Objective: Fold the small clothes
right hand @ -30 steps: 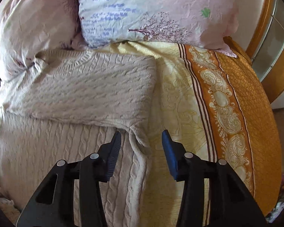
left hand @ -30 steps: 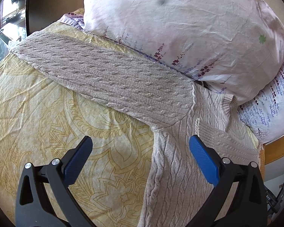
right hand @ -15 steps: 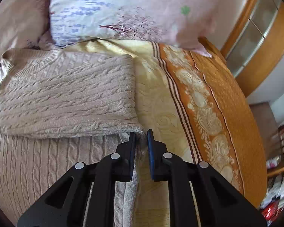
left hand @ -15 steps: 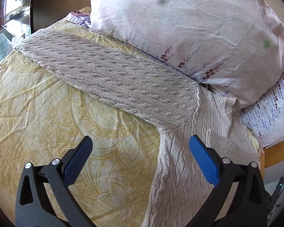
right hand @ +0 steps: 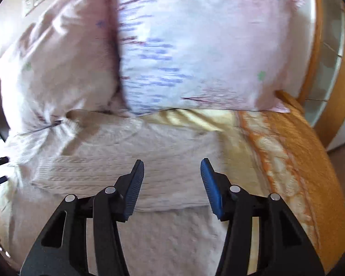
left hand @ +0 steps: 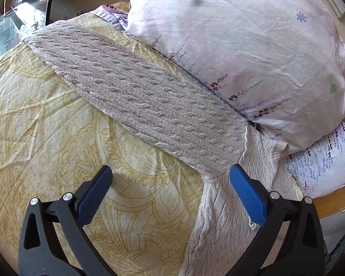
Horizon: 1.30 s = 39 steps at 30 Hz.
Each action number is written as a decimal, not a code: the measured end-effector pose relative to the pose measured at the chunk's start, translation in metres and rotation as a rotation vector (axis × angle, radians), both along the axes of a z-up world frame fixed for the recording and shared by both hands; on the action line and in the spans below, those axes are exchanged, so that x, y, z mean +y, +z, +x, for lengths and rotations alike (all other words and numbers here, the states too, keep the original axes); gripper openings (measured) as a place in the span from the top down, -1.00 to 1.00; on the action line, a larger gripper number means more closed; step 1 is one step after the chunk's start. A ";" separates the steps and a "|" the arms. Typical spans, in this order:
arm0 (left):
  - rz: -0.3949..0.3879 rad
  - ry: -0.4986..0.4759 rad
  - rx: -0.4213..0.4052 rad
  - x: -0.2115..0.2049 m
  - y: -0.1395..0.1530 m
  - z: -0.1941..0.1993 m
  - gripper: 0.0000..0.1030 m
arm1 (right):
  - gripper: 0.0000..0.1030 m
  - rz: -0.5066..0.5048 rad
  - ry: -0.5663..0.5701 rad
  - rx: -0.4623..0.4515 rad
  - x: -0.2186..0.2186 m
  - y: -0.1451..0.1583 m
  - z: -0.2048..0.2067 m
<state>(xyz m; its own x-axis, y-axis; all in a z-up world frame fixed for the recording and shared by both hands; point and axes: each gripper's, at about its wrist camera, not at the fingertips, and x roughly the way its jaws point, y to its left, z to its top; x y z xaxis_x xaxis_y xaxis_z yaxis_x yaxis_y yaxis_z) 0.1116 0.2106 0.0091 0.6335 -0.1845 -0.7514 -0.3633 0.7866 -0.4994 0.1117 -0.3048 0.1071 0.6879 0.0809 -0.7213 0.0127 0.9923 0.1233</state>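
A beige cable-knit sweater (left hand: pixel 220 211) lies on the yellow patterned bedspread (left hand: pixel 41 142). In the left wrist view one sleeve (left hand: pixel 135 96) stretches out flat to the upper left, away from the body. My left gripper (left hand: pixel 171 178) is open and empty, just above the armpit where that sleeve joins the body. In the blurred right wrist view the other sleeve (right hand: pixel 117 172) lies folded across the sweater's body (right hand: pixel 163 241). My right gripper (right hand: pixel 172 172) is open and empty above that folded sleeve.
Two floral pillows (left hand: pixel 253 53) press against the sweater's collar at the head of the bed, and they also show in the right wrist view (right hand: pixel 195 57). An orange border (right hand: pixel 306 161) runs along the bed's right side, beside a wooden frame (right hand: pixel 333 105).
My right gripper shut on the sweater's right edge, then opened and swung left, so it now hovers over the folded sleeve. My left gripper drifted slightly closer to the armpit and stayed open.
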 end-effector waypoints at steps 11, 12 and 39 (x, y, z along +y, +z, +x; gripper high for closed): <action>0.027 -0.023 0.014 0.023 0.001 0.022 -0.96 | -0.20 -0.068 0.362 0.231 0.166 -0.066 0.056; 0.005 -0.009 -0.001 0.028 0.000 0.022 -0.96 | -0.24 -0.068 0.365 0.240 0.167 -0.070 0.053; -0.609 0.420 -0.175 0.139 -0.041 0.021 0.85 | -0.66 0.082 0.262 0.250 0.118 -0.056 0.033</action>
<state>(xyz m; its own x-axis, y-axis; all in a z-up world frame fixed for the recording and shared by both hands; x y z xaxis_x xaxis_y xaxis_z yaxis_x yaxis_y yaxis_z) 0.1330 0.3496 -0.0321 0.8428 -0.2518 -0.4757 -0.4465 0.1664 -0.8792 0.1451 -0.1865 0.0514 0.4397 0.2953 -0.8482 -0.2006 0.9528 0.2277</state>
